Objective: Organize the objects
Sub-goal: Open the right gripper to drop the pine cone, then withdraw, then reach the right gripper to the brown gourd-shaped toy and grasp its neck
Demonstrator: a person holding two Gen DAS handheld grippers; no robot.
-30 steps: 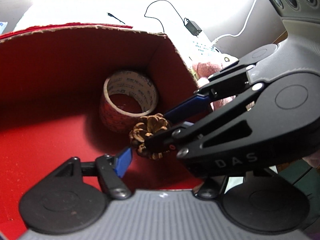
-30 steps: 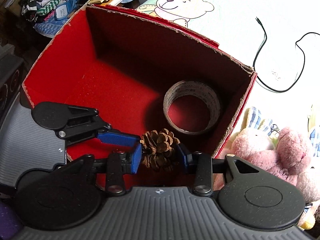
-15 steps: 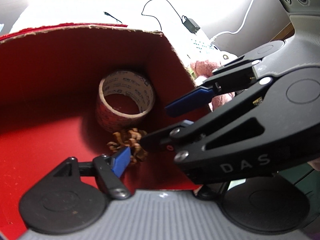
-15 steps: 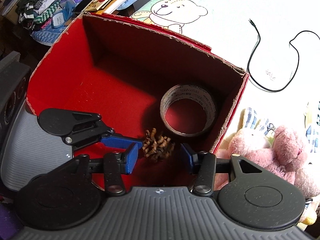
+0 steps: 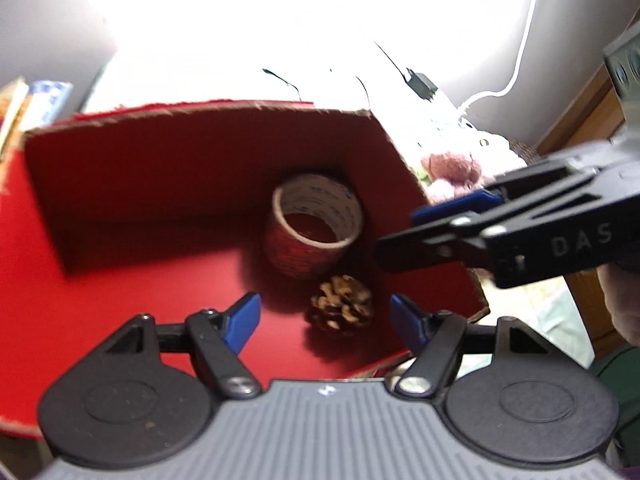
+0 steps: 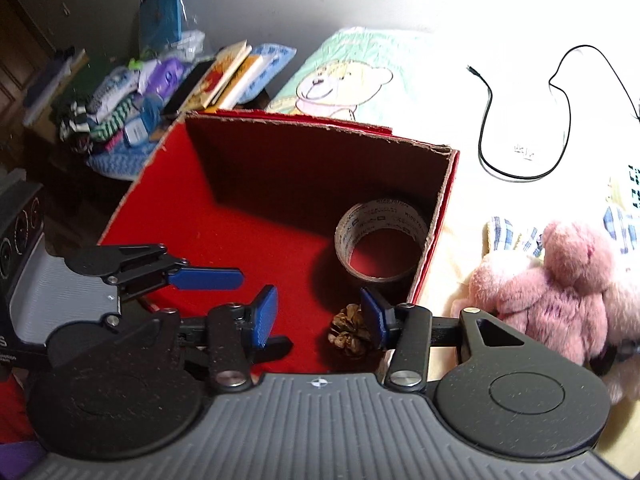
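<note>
The pine cone [image 5: 341,308] and tape roll [image 5: 316,224] lie inside the red box [image 6: 160,184], lower centre. Both the left hand-held gripper [image 5: 324,318] and right hand-held gripper [image 6: 318,316] gape empty. The pink plush toy [image 6: 560,280] waits outside, lower right.

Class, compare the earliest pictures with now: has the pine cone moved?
Yes. The pine cone has dropped out of the right gripper onto the red box floor, landing just in front of the tape roll.

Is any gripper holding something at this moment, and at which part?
Nothing is held. Both the left gripper and the right gripper are open; the pine cone lies free in the red box.
</note>
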